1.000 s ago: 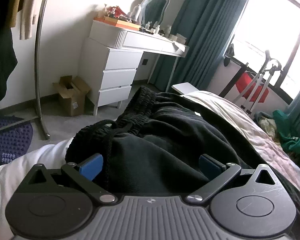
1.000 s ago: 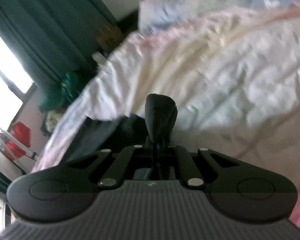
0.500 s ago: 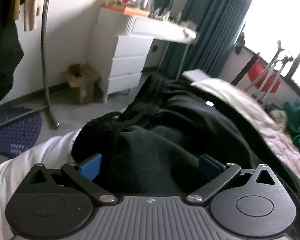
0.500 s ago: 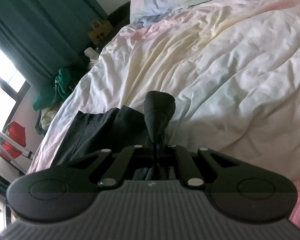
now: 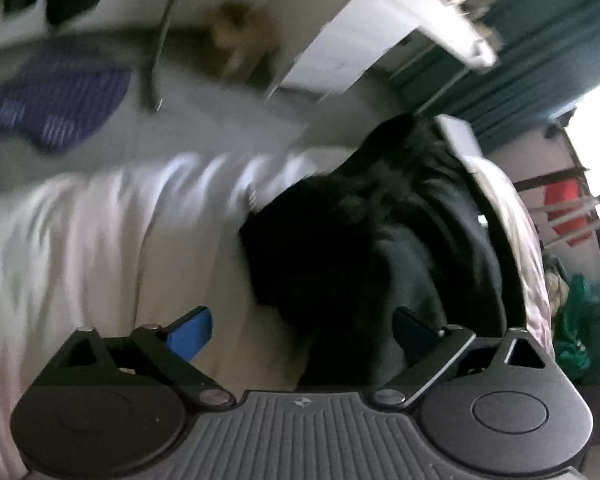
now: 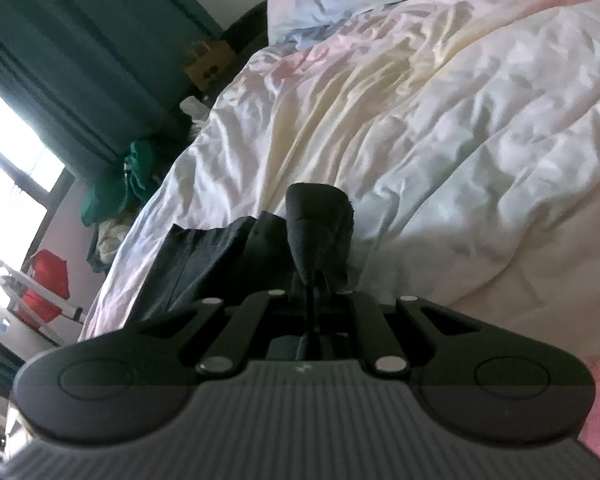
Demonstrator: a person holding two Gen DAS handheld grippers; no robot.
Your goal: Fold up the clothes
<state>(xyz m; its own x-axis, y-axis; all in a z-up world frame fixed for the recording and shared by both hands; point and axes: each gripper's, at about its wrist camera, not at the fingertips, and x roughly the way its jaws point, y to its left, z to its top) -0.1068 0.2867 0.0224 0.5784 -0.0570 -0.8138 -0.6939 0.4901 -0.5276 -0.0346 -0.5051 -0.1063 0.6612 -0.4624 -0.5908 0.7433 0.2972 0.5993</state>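
Observation:
The black trousers [image 5: 380, 248] lie bunched on the pale duvet [image 5: 100, 240] in the blurred left wrist view. My left gripper [image 5: 302, 330] is open, its blue pads [image 5: 190, 332] wide apart. The cloth reaches in only beside the right pad, and nothing is pinched. In the right wrist view my right gripper [image 6: 312, 292] is shut on a fold of the black trousers [image 6: 318, 216] that sticks up past the fingertips. More of the dark cloth [image 6: 204, 256] trails left over the duvet [image 6: 440, 140].
A white dresser [image 5: 360, 40], a metal rack pole [image 5: 164, 40], a cardboard box [image 5: 240, 40] and a purple mat [image 5: 60, 108] stand on the floor beyond the bed. Teal curtains [image 6: 80, 60], a green clothes heap [image 6: 128, 184] and a red object [image 6: 44, 284] are by the window.
The left gripper has swung and tilted sharply, so its view blurs and the trousers now sit right of centre instead of filling the gap. The right gripper still holds its fold, barely moved.

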